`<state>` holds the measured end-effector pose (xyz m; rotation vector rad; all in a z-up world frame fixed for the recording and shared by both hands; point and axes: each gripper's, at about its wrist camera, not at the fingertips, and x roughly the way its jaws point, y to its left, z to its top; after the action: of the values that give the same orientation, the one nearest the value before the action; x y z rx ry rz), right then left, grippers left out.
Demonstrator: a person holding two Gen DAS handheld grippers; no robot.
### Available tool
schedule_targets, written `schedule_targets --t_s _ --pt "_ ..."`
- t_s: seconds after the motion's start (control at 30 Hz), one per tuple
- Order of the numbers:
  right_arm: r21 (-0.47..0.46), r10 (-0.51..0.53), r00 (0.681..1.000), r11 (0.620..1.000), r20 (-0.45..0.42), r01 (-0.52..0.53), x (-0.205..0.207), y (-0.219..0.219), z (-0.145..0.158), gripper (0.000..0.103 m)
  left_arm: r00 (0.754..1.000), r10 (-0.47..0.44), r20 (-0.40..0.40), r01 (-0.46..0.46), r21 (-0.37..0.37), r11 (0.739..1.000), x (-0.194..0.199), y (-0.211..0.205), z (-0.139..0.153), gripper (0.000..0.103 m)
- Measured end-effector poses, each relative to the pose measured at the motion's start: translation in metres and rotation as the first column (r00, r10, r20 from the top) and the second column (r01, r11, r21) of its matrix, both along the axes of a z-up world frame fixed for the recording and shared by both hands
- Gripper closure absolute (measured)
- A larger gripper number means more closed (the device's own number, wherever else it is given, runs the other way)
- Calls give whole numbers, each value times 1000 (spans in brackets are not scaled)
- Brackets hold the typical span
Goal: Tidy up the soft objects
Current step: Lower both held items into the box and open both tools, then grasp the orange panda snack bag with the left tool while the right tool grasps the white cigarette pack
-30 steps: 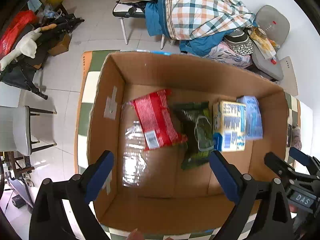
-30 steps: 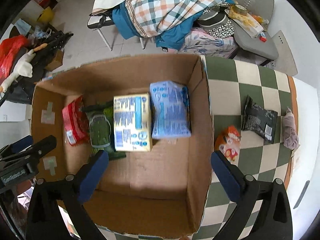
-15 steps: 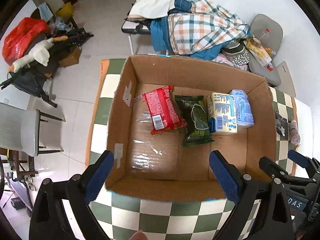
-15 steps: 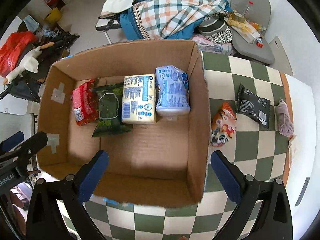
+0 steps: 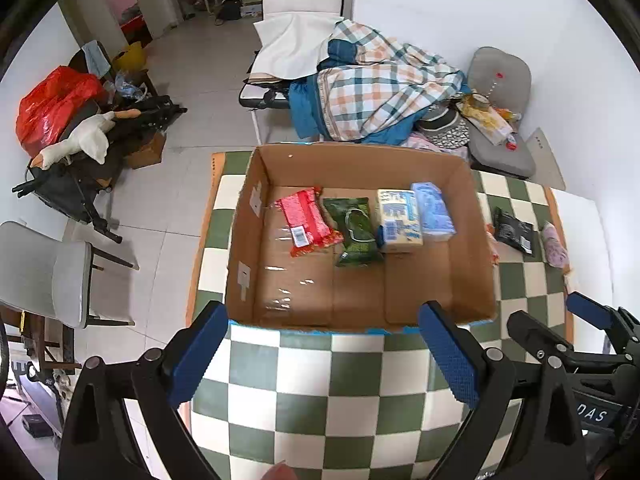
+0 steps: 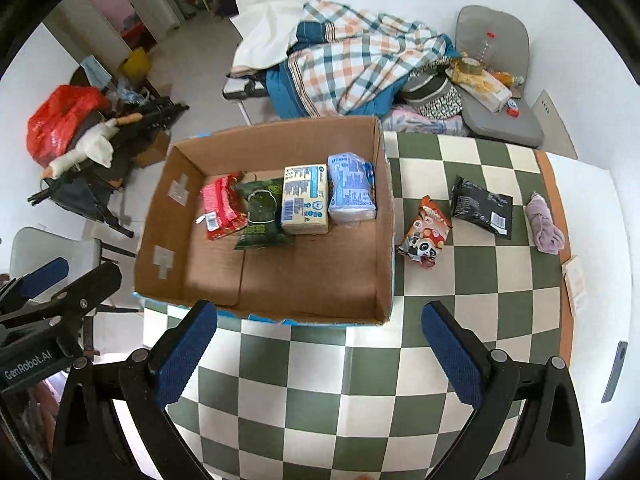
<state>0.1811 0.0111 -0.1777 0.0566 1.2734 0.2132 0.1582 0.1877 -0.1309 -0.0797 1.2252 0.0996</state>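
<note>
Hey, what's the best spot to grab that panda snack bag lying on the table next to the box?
Probably pinch the panda snack bag across its puffed middle, coming straight down with the right gripper. It lies flat, and the cardboard box wall crowds its left side.

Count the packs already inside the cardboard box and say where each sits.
4, in a row along the far wall: red pack, green pack, yellow pack, blue pack, left to right. None appears hidden.
</note>
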Motion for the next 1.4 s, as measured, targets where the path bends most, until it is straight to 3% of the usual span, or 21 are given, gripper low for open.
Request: schedule_targets --t_s 0.3,0.43,0.57,0.73,1.0,1.2,1.4 --pt "122 -9 1000 993 -3 10 -17 -36 16 0 998 -68 8 68 57 996 7 -50 16 5" --pt "136 -84 996 987 -19 85 -10 -87 12 0 985 -172 5 171 104 980 29 -100 16 5" --pt "101 -182 983 978 -31 184 -3 -150 5 0 959 -283 -29 284 146 948 58 -157 2 5" --pt "39 -317 947 947 -50 319 5 -243 -9 0 909 -397 -129 414 160 896 101 -230 -40 5" --pt "-69 -438 891 899 -119 433 18 -356 -50 0 831 -429 -355 503 149 851 155 -305 -137 5" --pt "-150 -450 873 891 -189 428 37 -411 -94 0 777 -422 -467 537 142 832 176 -339 -197 5" --pt "-213 -420 854 905 -308 368 64 -443 -155 0 736 -371 -567 524 128 842 194 -348 -250 5"
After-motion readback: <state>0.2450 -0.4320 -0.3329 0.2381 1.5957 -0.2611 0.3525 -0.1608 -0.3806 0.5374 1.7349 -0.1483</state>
